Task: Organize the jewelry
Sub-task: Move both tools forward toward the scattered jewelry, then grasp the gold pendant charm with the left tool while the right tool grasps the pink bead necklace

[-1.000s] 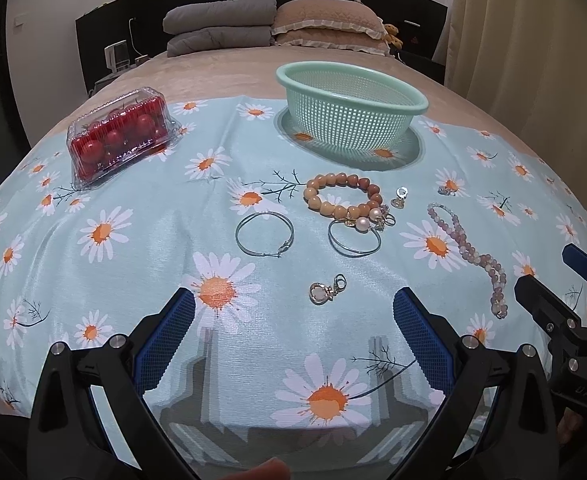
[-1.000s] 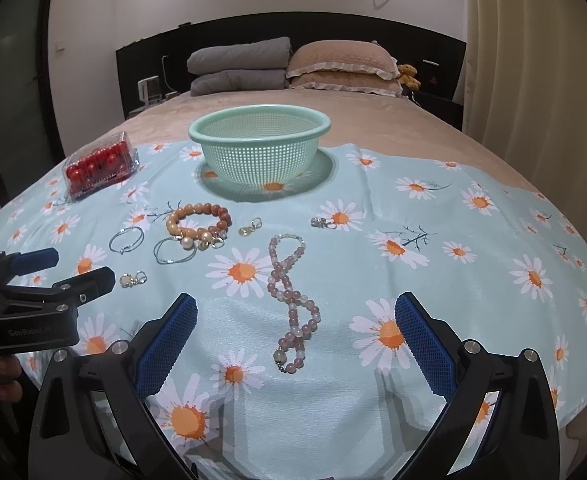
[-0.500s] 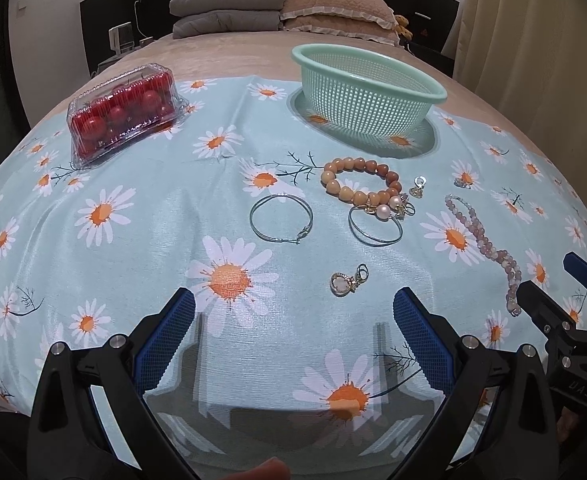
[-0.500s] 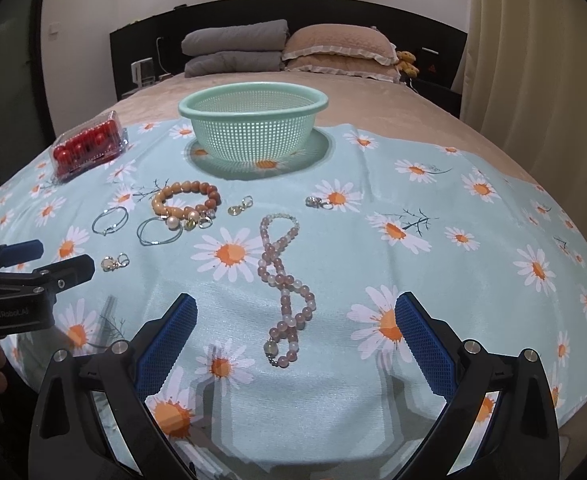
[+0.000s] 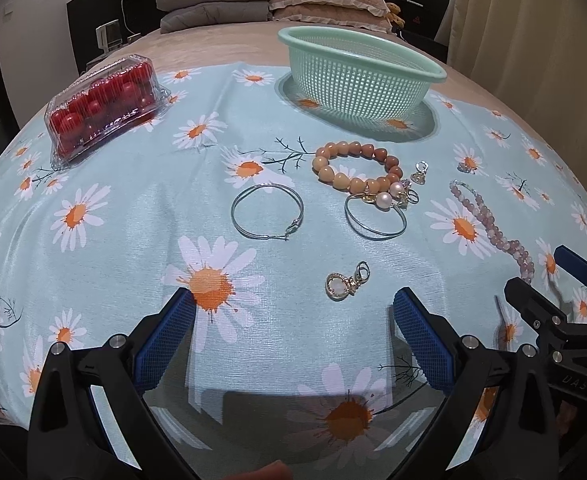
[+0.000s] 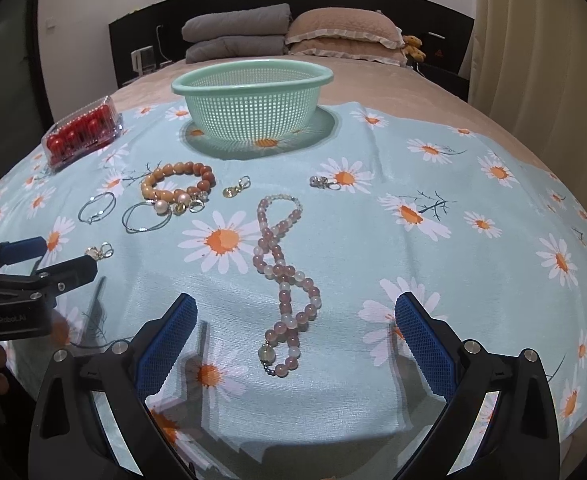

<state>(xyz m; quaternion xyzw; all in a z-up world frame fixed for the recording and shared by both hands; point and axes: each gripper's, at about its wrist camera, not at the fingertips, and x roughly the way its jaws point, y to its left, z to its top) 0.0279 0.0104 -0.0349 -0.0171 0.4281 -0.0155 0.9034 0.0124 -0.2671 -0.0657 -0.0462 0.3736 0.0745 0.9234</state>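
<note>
Both claws gaped wide and empty over a daisy cloth (image 5: 133, 216). The left gripper (image 5: 293, 320) sat at lower centre, a gold charm (image 5: 347, 282) just above its right finger. The right gripper (image 6: 295, 322) framed the tail of a pink bead strand (image 6: 281, 268) at mid-frame. A green basket (image 6: 253, 104) stood at upper centre.

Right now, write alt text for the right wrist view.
A long pink beaded necklace lies twisted on a daisy-print tablecloth, just ahead of the open right tool. Beyond it sit an orange beaded bracelet, small earrings, and a mint-green plastic mesh basket.
</note>
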